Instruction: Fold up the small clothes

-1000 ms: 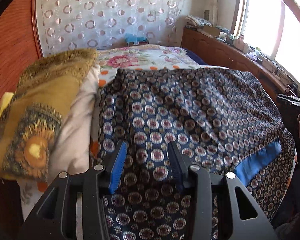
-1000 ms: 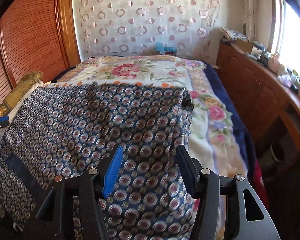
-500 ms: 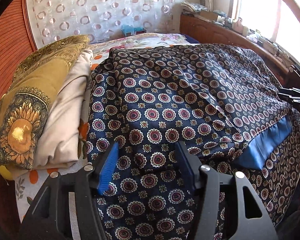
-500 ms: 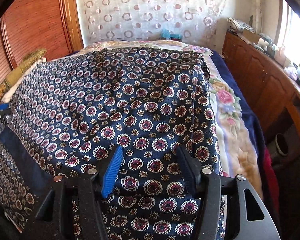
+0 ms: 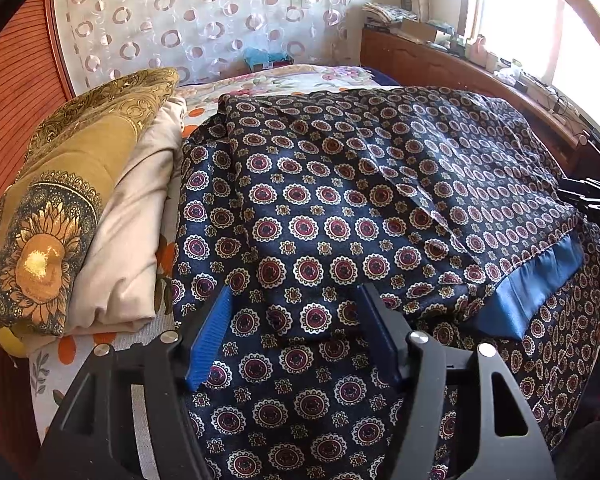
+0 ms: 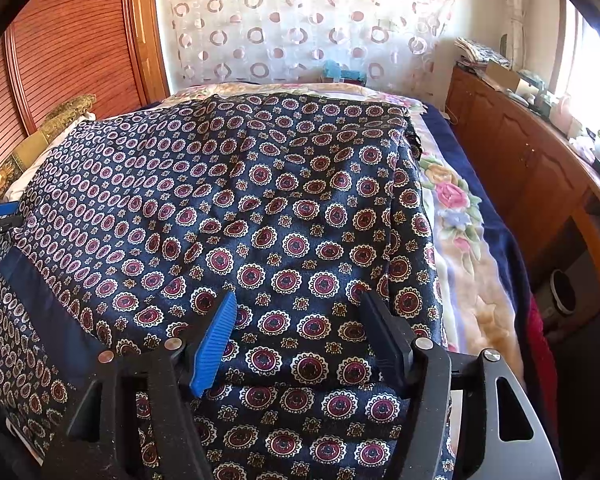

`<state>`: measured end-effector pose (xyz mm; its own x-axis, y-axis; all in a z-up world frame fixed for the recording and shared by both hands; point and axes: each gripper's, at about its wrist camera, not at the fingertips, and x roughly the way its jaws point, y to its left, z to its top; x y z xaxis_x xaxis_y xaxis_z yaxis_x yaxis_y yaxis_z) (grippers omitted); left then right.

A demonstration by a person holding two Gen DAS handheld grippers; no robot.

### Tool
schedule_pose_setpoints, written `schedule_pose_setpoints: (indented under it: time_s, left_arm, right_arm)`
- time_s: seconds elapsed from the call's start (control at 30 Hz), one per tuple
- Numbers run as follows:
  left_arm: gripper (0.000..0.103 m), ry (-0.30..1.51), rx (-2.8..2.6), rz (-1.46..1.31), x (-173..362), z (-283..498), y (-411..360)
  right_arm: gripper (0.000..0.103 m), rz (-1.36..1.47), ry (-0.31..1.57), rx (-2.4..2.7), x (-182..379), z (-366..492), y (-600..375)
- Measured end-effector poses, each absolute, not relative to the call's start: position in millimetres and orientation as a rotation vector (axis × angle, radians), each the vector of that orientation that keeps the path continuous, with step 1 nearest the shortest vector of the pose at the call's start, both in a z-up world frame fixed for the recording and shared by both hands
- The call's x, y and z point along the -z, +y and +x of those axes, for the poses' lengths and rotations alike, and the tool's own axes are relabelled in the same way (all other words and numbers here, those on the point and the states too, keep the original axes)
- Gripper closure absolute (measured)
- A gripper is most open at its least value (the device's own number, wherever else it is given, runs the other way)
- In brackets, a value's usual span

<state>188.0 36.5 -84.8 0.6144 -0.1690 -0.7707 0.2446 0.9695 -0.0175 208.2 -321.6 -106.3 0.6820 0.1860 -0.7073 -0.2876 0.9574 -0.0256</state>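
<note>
Navy satin garment with red-and-cream medallions lies spread on the floral-sheeted bed, its far part already doubled over toward us, a plain blue band at the right. We judge another fold comes next, which calls for gripping the near edge. Left claw and right claw hang wide open over it, gripping nothing.

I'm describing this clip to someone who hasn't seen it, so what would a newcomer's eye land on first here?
First, the navy medallion-print garment spread over most of the bed, its plain blue band showing at the right in the left wrist view. Next, the open left gripper and right gripper poised over its near edge, holding nothing. Then the gold sunflower cushion stacked on beige fabric at the garment's left.
</note>
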Motion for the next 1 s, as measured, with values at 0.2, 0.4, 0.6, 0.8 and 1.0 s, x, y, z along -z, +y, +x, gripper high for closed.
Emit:
schedule_pose_setpoints:
  time_s: [0.2, 0.4, 0.6, 0.8, 1.0]
  left_arm:
    - [0.058, 0.885, 0.278, 0.076, 82, 186, 36]
    - [0.058, 0.899, 0.293, 0.06, 82, 190, 38]
    - [0.073, 0.89, 0.271, 0.089, 82, 190, 34]
    - [0.083, 0.887, 0.278, 0.078, 82, 190, 35]
    - [0.083, 0.882, 0.277, 0.071, 82, 190, 35]
  right_arm:
    - [0.037, -0.012, 0.721, -0.245, 94, 198, -346]
    - [0.046, 0.033, 0.749, -0.213, 97, 190, -374]
    - [0.058, -0.007, 0.77, -0.208, 98, 192, -372]
    - [0.06, -0.047, 0.758, -0.198, 94, 190, -366]
    - [0.06, -0.044, 0.718, -0.242, 86, 164, -362]
